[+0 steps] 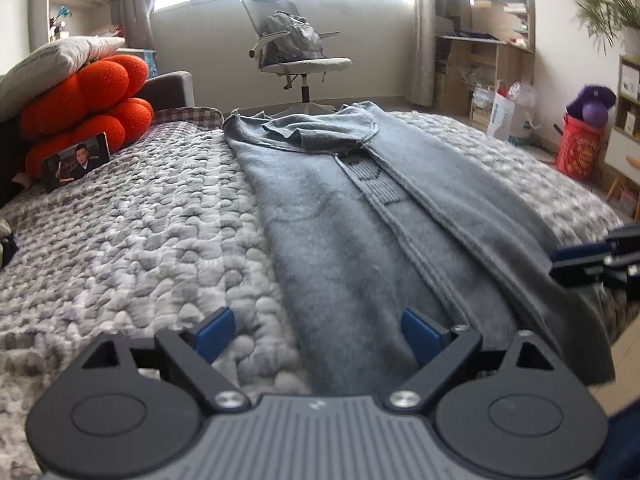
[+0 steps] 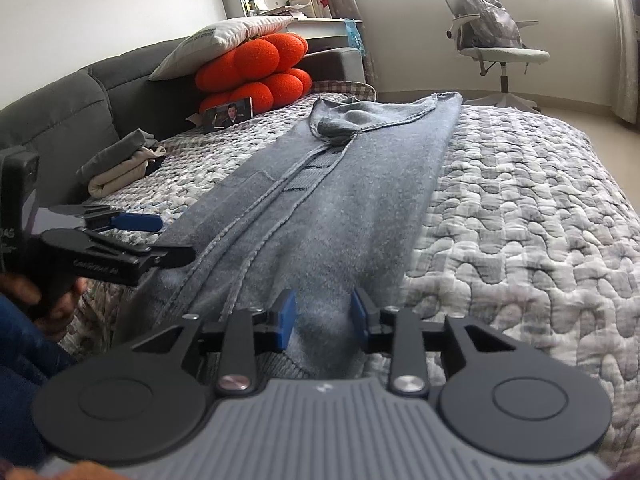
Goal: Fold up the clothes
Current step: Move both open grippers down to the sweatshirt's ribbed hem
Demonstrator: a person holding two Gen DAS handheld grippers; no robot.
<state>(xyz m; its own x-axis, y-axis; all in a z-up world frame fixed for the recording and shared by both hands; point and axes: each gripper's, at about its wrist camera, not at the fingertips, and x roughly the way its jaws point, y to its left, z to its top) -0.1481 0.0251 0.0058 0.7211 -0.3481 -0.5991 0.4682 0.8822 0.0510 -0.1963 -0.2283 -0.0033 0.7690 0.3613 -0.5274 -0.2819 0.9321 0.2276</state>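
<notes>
Looking at: my two grippers at the near edge of the bed, both pointing along the garment.
Garment: I see a grey knit cardigan [image 1: 344,216] lying long on the quilted bedspread [image 1: 132,224], its two sides folded in toward the middle, the hood end far from me.
Left gripper [image 1: 316,334]: its jaws are spread wide; one blue pad is over the quilt, the other over the cardigan's near end. It holds nothing.
Right gripper [image 2: 323,316]: its jaws are partly apart, with the cardigan's hem between the blue pads; I cannot tell if they touch the cloth.
Around: an orange cushion [image 2: 256,68] and a pillow [image 2: 224,38] by the sofa, an office chair [image 1: 294,46] near the window, folded clothes [image 2: 120,164] on the bed's left.
</notes>
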